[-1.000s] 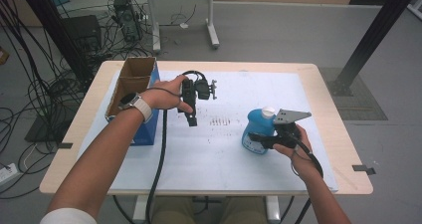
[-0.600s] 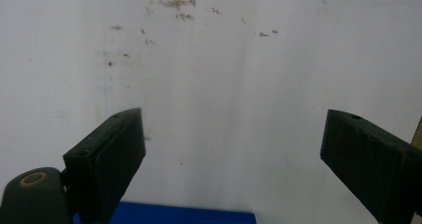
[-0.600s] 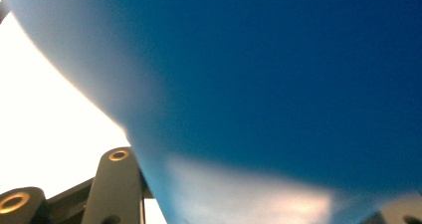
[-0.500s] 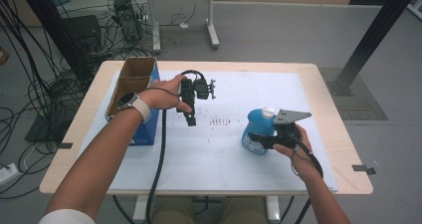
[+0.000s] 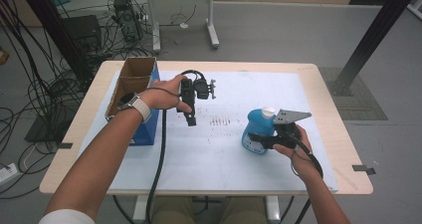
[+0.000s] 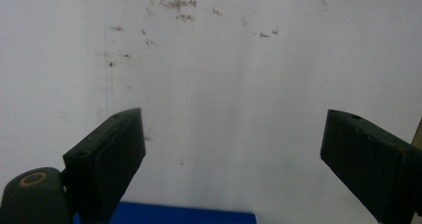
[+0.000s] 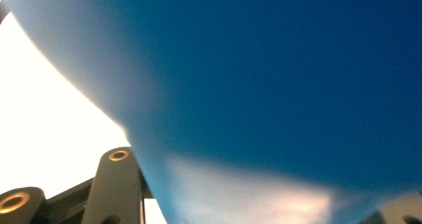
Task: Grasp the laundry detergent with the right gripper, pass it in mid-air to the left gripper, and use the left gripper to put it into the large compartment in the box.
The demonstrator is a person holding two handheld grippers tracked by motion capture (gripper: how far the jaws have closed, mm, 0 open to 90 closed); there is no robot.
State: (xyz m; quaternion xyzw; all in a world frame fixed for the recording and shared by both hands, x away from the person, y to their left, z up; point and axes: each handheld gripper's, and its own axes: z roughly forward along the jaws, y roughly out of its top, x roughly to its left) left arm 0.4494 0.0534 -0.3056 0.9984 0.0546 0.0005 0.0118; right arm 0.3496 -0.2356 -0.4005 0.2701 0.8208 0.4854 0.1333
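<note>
A blue bottle (image 5: pixel 258 128) with a white cap stands on the white mat at the right. My right gripper (image 5: pixel 262 140) is shut on its lower body, held from the right side. In the right gripper view the blue bottle (image 7: pixel 278 84) sits right up against the camera, above a black link (image 7: pixel 117 184) of the gripper. My left gripper (image 5: pixel 191 118) hangs above the middle of the mat, pointing down, open. Its jaws stand wide apart in the left gripper view (image 6: pixel 234 127), with bare, lightly stained mat between them.
An open cardboard box (image 5: pixel 130 82) with a blue side stands at the table's left, beside my left forearm. The white mat (image 5: pixel 224 159) covers most of the wooden table (image 5: pixel 343 149). A black cable trails from each gripper toward the front edge.
</note>
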